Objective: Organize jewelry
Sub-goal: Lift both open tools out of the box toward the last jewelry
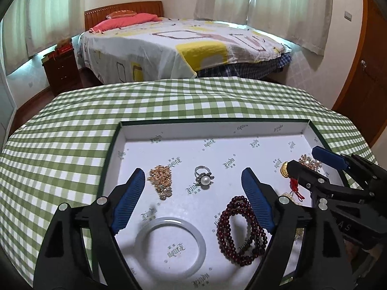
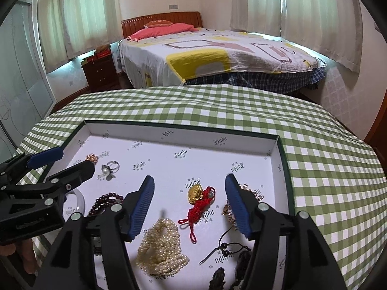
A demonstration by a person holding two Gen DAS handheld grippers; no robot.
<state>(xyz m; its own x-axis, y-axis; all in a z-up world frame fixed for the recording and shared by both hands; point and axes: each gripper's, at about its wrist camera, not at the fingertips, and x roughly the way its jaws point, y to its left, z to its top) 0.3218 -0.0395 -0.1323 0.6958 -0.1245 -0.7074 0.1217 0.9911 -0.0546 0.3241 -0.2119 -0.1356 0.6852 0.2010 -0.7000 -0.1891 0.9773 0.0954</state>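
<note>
The left gripper (image 1: 193, 198) hangs with its jaws spread wide, nothing between the blue pads (image 1: 129, 200). The right gripper (image 2: 189, 203) is equally wide apart and empty, sitting at the left one's 3 o'clock, both pointing toward 12 o'clock, tilted slightly downward.

The left gripper (image 1: 193, 198) hangs with fingers (image 1: 129, 199) spread over the tray (image 1: 135, 133), above the pearl ring (image 1: 204, 177) and white bangle (image 1: 170, 245).
</note>
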